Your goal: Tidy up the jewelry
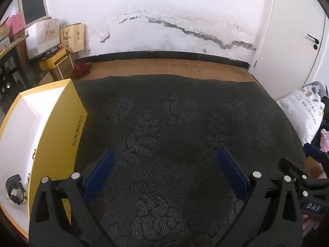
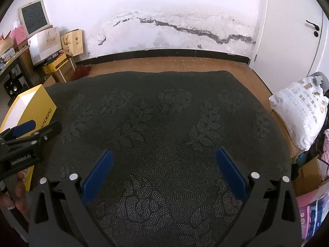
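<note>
both the left gripper and right gripper gape wide, holding nothing, above the dark floral-patterned cloth surface; a yellow white-lined cardboard box holds a black bracelet.

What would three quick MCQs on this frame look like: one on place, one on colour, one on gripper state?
1. Where is the yellow cardboard box with white lining?
A. left edge of the dark floral cloth
B. right edge
C. on the wooden floor

2. What colour are the gripper finger pads?
A. red
B. blue
C. green

3. What state is the left gripper in?
A. shut on a necklace
B. shut, empty
C. open, empty

Key: 1 A, the box sits at the cloth's left; 2 B, both pads show blue; 3 C, fingers apart over bare cloth.
</note>
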Demonstrator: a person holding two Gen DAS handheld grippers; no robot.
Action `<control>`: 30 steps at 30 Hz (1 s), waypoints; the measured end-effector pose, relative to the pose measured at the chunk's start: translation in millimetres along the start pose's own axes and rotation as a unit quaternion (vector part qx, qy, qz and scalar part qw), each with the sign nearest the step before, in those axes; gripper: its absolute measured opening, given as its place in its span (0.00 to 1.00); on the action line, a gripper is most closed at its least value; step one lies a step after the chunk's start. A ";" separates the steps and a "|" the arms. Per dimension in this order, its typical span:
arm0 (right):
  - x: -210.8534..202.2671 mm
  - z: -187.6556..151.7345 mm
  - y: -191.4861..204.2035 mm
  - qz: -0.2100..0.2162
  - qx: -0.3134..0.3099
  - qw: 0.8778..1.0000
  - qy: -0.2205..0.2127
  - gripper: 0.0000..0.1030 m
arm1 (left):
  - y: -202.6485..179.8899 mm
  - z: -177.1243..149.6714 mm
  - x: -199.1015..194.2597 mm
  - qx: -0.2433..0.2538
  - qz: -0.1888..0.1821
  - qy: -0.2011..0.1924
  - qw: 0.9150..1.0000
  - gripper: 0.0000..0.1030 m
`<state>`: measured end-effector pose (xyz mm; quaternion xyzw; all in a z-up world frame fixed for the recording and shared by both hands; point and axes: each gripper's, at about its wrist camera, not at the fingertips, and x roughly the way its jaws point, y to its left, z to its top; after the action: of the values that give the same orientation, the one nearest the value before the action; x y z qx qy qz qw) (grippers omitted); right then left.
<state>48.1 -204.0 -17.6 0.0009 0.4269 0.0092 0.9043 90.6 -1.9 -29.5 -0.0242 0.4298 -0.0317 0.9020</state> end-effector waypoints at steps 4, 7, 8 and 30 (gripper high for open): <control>0.9 0.8 2.7 0.002 -0.002 1.000 0.000 0.93 | -1.0 0.2 2.2 0.006 0.002 0.003 1.000 0.94; 1.5 0.4 1.9 0.001 -0.002 1.000 0.001 0.93 | -1.4 1.3 2.6 0.004 0.004 0.003 1.000 0.94; 1.9 0.0 2.2 0.002 -0.002 1.000 0.002 0.93 | -0.3 1.4 2.7 0.003 0.003 0.005 1.000 0.94; 7.1 0.9 8.7 0.002 -0.007 1.000 0.005 0.93 | 7.9 -0.4 1.7 0.002 0.006 0.003 1.000 0.94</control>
<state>53.2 -195.2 -22.5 -0.0043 0.4314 0.0143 0.9020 91.6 5.8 -31.7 -0.0198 0.4327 -0.0272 0.9009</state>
